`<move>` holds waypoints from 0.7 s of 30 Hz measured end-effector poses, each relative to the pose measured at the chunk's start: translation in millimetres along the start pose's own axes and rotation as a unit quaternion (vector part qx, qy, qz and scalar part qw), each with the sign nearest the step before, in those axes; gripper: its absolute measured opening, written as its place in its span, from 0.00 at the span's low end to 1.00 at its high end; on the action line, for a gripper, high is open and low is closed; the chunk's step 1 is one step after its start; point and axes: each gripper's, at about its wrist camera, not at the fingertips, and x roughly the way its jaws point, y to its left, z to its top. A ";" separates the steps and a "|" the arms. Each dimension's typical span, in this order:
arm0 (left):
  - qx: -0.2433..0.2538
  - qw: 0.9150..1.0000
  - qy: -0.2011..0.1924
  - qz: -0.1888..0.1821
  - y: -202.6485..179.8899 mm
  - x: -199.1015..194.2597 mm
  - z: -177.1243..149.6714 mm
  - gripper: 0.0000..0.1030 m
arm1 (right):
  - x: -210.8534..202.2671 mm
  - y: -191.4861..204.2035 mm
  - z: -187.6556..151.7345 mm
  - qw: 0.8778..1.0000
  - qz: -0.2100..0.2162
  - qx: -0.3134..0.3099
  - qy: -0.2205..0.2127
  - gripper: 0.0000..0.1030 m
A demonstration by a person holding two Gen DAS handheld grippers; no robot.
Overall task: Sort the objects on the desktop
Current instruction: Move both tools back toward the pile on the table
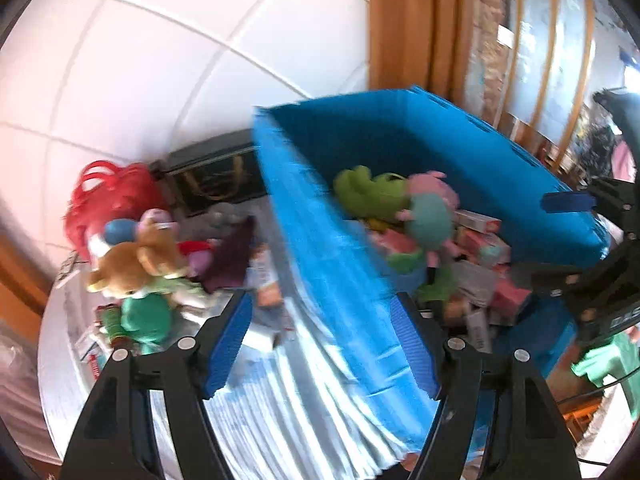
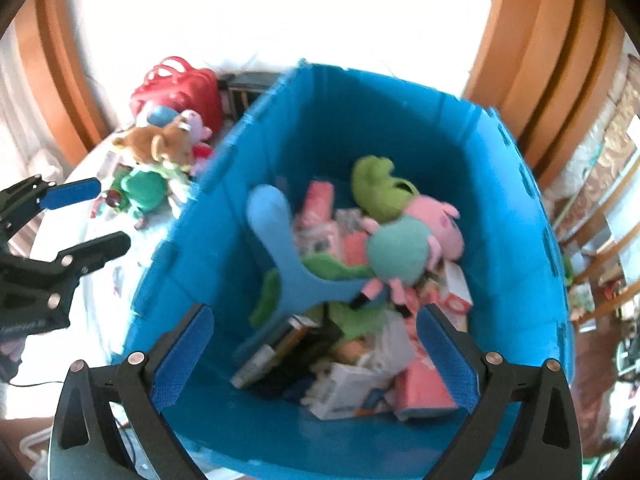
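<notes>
A blue folding bin (image 1: pixel 460 148) (image 2: pixel 380 112) stands open on the table. Inside lie a pink pig plush in a teal dress (image 1: pixel 432 216) (image 2: pixel 400 248), a green plush (image 2: pixel 380 188), a light blue forked piece (image 2: pixel 280 236) and several small boxes. My right gripper (image 2: pixel 316 356) (image 1: pixel 536 238) hangs open over the bin with nothing between its pads. My left gripper (image 1: pixel 320 340) (image 2: pixel 112 214) is open and empty over the bin's left wall. To the left of the bin sits a pile with a brown bear plush (image 1: pixel 136 260) (image 2: pixel 164 146) and a green toy (image 1: pixel 144 316) (image 2: pixel 144 188).
A red mesh bag (image 1: pixel 108 192) (image 2: pixel 180 88) lies behind the toy pile, next to a black box (image 1: pixel 212 176). A striped cloth (image 1: pixel 280 420) covers the table. Orange wooden panels (image 1: pixel 412 20) rise behind it. Wooden chairs (image 2: pixel 600 240) stand to the right.
</notes>
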 end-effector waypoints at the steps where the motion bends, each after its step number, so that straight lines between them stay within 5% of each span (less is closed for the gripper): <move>1: -0.004 1.000 -0.004 0.006 10.3 -2.1 -2.8 0.69 | -2.7 7.8 2.9 1.000 0.003 0.000 -0.004 1.00; 14: -0.085 0.989 -0.045 0.111 215.0 1.0 -74.8 0.69 | -11.1 145.4 53.2 0.991 0.082 0.036 -0.101 1.00; 21: -0.132 0.987 -0.042 0.085 281.4 36.8 -95.9 0.69 | 46.4 202.5 82.7 0.985 0.084 0.078 -0.127 1.00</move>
